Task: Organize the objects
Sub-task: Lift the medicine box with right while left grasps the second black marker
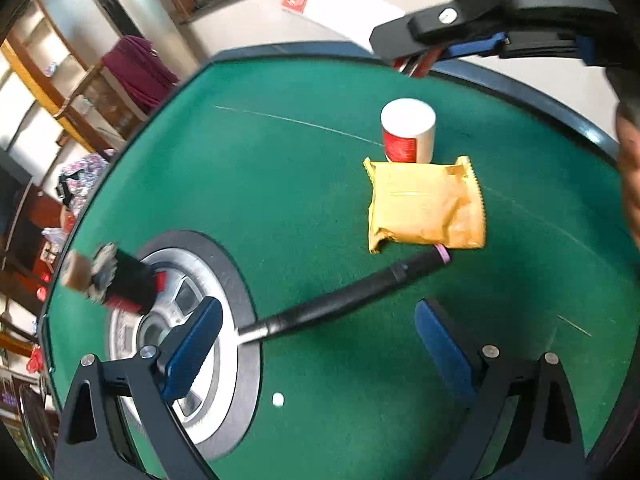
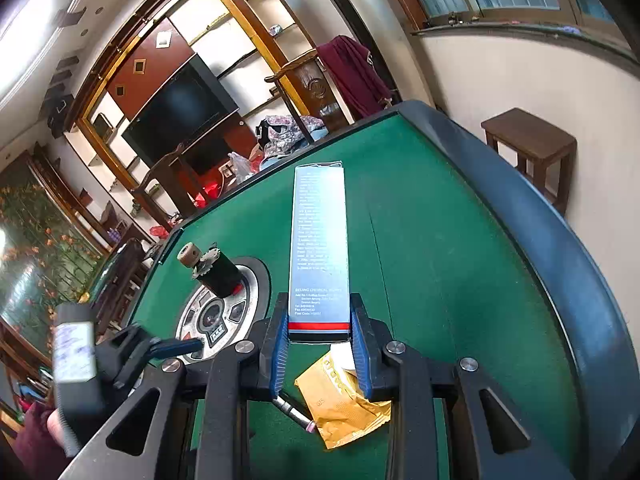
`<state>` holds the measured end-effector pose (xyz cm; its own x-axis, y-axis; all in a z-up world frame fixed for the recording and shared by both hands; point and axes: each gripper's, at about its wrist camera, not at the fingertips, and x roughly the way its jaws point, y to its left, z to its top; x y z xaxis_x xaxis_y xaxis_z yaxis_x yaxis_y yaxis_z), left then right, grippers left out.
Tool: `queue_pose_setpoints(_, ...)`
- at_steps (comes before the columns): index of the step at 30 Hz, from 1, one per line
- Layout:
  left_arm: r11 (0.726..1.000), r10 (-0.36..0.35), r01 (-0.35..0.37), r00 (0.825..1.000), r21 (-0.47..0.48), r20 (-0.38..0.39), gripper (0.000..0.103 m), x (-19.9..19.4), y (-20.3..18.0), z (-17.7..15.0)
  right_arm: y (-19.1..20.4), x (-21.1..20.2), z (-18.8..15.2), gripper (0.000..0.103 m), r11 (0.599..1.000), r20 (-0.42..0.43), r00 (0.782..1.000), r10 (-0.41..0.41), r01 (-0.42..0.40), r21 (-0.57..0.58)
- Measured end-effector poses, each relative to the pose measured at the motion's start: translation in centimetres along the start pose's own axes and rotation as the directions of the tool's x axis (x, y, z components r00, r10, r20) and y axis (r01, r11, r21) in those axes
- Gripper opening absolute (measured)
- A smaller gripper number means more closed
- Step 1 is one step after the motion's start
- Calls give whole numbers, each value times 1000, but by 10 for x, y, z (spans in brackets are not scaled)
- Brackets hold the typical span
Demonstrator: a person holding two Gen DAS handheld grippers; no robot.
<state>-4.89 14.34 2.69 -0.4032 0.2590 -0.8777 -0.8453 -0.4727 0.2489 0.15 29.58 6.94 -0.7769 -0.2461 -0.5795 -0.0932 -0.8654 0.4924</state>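
My left gripper (image 1: pixel 316 320) hangs open over the green felt table (image 1: pixel 304 184), its blue pads (image 1: pixel 192 348) either side of a black pen-like tool (image 1: pixel 348 300) without touching it. Beyond lie a yellow packet (image 1: pixel 424 208) and a white cup with a red label (image 1: pixel 408 132). A black cylinder with a small gear (image 1: pixel 124 280) rests on the round metal hub (image 1: pixel 236 280). My right gripper (image 2: pixel 319 304) is shut on the end of a long silver box with a red stripe (image 2: pixel 318 240), held above the yellow packet (image 2: pixel 340 400). That right gripper (image 1: pixel 404 54) also shows at the upper right in the left wrist view.
A padded dark rim (image 2: pixel 560 260) runs round the table. A brown stool (image 2: pixel 532 140) stands beyond it by the wall. A chair draped with a maroon garment (image 2: pixel 352 72) is at the far side. A small white dot (image 1: pixel 277 399) lies on the felt near the hub.
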Motion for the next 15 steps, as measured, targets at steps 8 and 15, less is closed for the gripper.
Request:
queue_pose_setpoints(8,989,-139,133,987,-70,-82,80,29,6,6,-5,9,-9,31,1000,-11,1000,15,-15,26)
queue_pose_setpoints(15,974,-190,179,979,-136,-71,22,12,-11,-17,-2,15,-15,32,999,-30,999,41,-41,12)
